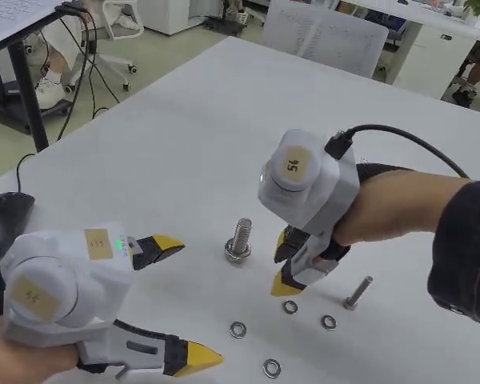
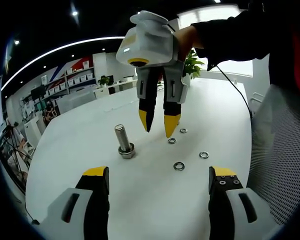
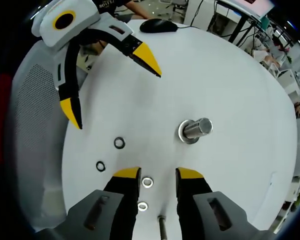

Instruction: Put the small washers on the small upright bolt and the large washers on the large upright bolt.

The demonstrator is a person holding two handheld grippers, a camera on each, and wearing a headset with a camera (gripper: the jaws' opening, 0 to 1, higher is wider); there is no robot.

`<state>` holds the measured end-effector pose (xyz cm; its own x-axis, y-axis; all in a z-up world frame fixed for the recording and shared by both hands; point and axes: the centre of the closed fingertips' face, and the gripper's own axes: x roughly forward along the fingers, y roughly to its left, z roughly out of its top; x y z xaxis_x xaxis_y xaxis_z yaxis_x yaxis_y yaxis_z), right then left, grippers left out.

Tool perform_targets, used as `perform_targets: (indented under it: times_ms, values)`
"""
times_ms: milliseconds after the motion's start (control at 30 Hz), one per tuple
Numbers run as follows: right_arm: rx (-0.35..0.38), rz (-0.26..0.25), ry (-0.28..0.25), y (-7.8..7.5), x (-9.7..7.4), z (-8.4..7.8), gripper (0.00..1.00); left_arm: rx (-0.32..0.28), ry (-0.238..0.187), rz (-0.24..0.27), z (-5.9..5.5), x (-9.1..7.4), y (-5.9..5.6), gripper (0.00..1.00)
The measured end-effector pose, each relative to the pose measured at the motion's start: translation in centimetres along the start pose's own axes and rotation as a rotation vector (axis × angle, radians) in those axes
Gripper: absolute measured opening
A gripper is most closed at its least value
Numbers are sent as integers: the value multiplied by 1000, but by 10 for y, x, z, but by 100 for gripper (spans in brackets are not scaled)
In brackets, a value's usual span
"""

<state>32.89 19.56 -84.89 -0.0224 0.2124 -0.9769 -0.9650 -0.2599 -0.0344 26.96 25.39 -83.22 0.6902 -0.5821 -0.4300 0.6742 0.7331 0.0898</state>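
Head view shows the small bolt (image 1: 358,293) whole; the right gripper view cuts it off at bottom edge. Right gripper (image 1: 280,262) jaws slightly parted, near a washer (image 1: 290,306). Left gripper (image 1: 198,299) jaws wide apart.

Tan sticker (image 1: 294,166) atop right gripper (image 1: 278,266): digits look like "56". Second sticker (image 1: 28,296), on left gripper (image 1: 198,300): digits too blurred to read.

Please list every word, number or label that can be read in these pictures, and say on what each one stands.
"56": yellow sticker on the right gripper, written sideways; I am not fully sure of it.
"56", as it seems: top sticker on the left gripper; blurred.
Side sticker on the left gripper: too small to read.
White print at the top edge of the right gripper view: cut off, unreadable.
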Motion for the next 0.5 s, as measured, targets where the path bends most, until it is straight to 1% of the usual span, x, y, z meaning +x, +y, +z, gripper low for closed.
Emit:
perform_targets:
  times_ms: [233, 500]
  values:
    - [-5, 13, -13, 13, 0, 2, 29, 3, -1, 4, 3, 1, 0, 81]
    - [-21, 38, -22, 32, 6, 7, 29, 10, 1, 1, 6, 2, -3, 81]
